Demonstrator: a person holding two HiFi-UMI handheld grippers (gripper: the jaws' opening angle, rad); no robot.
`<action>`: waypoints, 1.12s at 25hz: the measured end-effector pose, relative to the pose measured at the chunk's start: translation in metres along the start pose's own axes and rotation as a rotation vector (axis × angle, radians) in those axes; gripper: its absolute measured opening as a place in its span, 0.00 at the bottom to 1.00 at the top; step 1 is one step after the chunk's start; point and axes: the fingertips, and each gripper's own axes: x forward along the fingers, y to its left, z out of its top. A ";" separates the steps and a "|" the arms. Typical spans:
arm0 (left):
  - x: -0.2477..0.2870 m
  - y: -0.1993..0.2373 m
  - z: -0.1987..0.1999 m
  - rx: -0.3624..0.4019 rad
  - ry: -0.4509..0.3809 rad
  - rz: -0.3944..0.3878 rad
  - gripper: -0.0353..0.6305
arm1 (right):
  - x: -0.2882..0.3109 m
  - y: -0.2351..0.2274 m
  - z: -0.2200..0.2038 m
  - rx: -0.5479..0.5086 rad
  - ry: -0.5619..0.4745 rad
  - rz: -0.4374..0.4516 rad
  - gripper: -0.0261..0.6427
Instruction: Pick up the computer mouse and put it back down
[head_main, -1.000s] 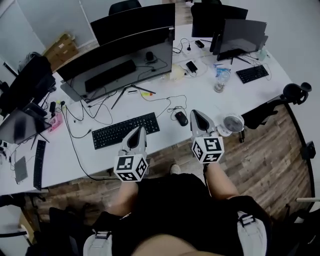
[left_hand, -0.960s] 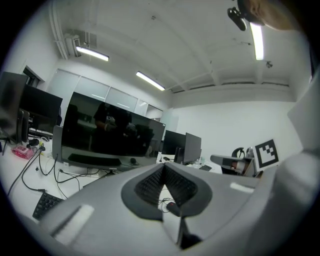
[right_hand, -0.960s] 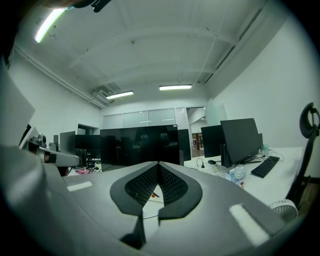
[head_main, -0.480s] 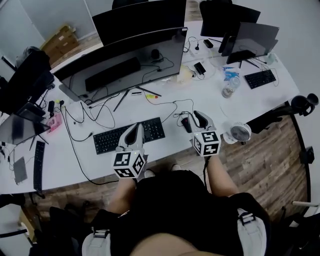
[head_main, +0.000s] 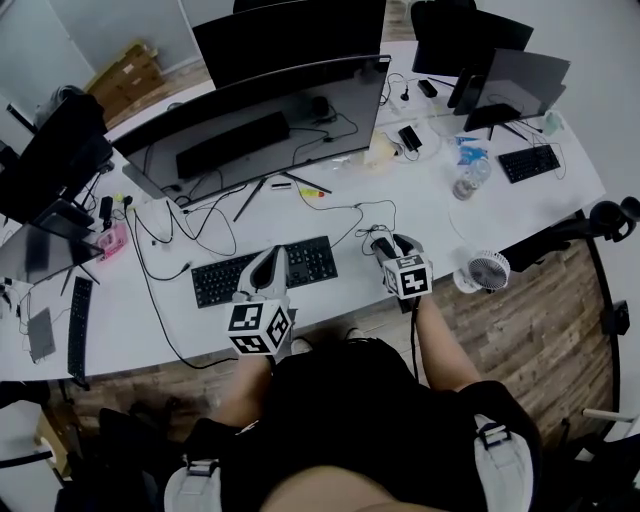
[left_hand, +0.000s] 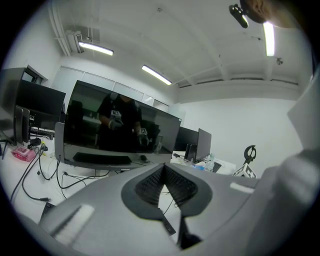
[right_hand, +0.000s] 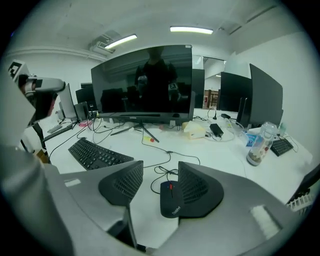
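Overhead, the head view shows the left hand-held gripper (head_main: 272, 262) over the near edge of a black keyboard (head_main: 215, 280), and the right hand-held gripper (head_main: 392, 245) lowered onto the white tabletop (head_main: 450, 215) to the right of that keyboard, with the computer mouse (head_main: 380, 246) showing as a small dark shape at its tips. Each gripper's cube bears black-and-white square markers and no readable words. A wide dark monitor (head_main: 260, 130) stands behind the keyboard, and a small white fan (head_main: 487, 270) sits near the table edge to the right. Next, the left gripper view shows that hand-held gripper (left_hand: 164, 169) with its ribbed dark pads brought together at the tips and nothing between them; the monitor (left_hand: 120, 130) reflects the person beyond. Last, the right gripper view shows that hand-held gripper (right_hand: 161, 167) with its jaws apart and opening. The mouse (right_hand: 170, 199) lies flat on the tabletop between them, just against the right-hand pad and clear of the left one. It is matt black and slim, with a red scroll wheel and a thin cable looping away toward the monitor (right_hand: 145, 85). A short pale wordmark near its rear seems to begin "Think"; the rest is too small to read. The keyboard (right_hand: 97, 152) lies to the left, and a clear bottle (right_hand: 260, 145) stands to the right.
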 end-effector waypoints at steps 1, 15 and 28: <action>0.000 0.002 0.000 0.000 0.002 0.004 0.13 | 0.006 -0.001 -0.007 -0.004 0.026 -0.002 0.33; -0.007 0.016 -0.004 -0.001 0.015 0.061 0.13 | 0.059 -0.013 -0.083 -0.039 0.201 -0.034 0.44; -0.014 0.017 -0.003 0.018 0.023 0.100 0.13 | 0.091 -0.017 -0.107 -0.062 0.268 0.002 0.45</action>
